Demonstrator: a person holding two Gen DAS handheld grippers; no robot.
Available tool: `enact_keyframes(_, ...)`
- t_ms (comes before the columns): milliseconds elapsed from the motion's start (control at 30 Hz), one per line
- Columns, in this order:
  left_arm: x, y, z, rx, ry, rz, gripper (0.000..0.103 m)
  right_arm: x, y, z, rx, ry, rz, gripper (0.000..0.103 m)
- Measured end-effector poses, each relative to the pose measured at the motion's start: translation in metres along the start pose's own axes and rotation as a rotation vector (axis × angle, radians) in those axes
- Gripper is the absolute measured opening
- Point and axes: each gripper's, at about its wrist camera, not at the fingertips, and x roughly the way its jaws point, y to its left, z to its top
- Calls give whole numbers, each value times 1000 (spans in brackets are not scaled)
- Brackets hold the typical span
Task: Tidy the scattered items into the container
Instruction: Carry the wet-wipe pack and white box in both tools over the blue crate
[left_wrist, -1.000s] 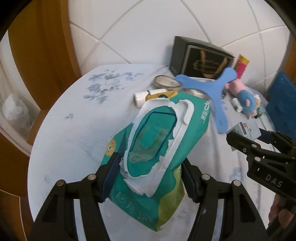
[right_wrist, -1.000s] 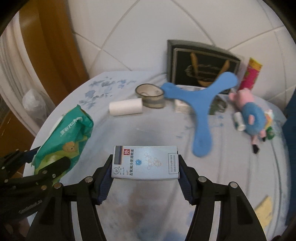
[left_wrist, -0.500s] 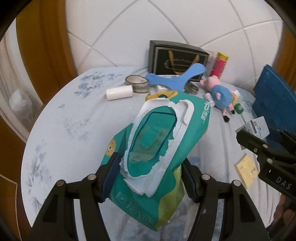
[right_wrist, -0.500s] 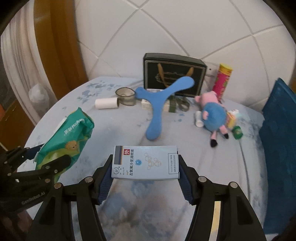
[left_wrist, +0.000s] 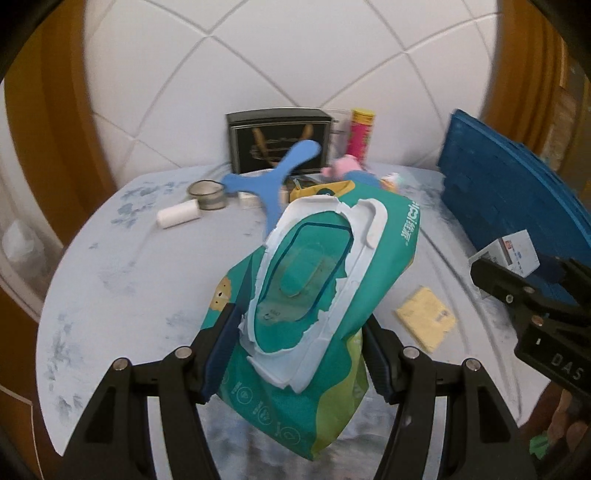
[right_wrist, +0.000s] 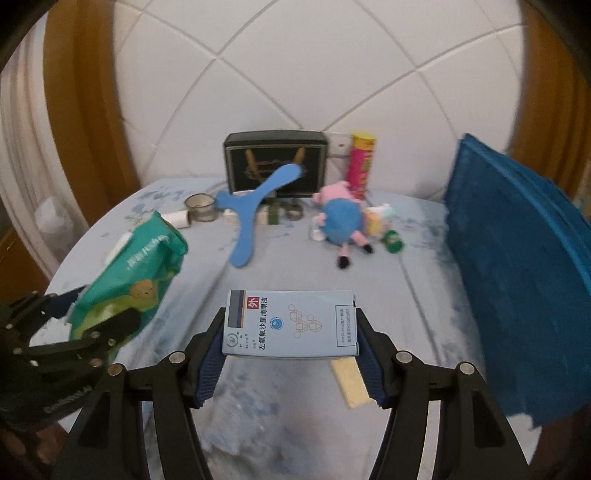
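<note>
My left gripper (left_wrist: 301, 350) is shut on a green wet-wipes pack (left_wrist: 314, 280) and holds it above the round table (left_wrist: 122, 280). The pack also shows in the right wrist view (right_wrist: 140, 273). My right gripper (right_wrist: 290, 354) is shut on a pale blue medicine box (right_wrist: 291, 325), held above the table; the box also shows at the right of the left wrist view (left_wrist: 513, 253). A dark blue container (right_wrist: 517, 273) stands at the table's right side, also in the left wrist view (left_wrist: 509, 195).
On the table lie a blue boomerang (right_wrist: 255, 206), a pink and blue plush pig (right_wrist: 341, 218), a tape roll (right_wrist: 201, 206), a white roll (left_wrist: 177, 218), a yellow pad (left_wrist: 426, 319), a pink tube (right_wrist: 362, 166) and a black box (right_wrist: 275, 162) by the tiled wall.
Both grippers have pulled back and up from the table with their items held. The far objects look smaller, and the blue container has come further into view on the right.
</note>
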Motion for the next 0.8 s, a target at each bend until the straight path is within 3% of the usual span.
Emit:
enact_keyframes(100,-1,-33,0,26,9,-19,62,-16,-24,-5,13,-12,-7,63)
enact_keyframes(300,-1,-104,21,15,-61,-29,63,-39,-86,4,13,-72,-5,63)
enact_keyframes(567,-13,-233,82,-24,-172,-52,63,-95,-215,44,-40,-214,-3,63)
enact_keyframes(800,-20,-348,134,56,-227,-101,63,-124,-336,52,40,-263,-91,63)
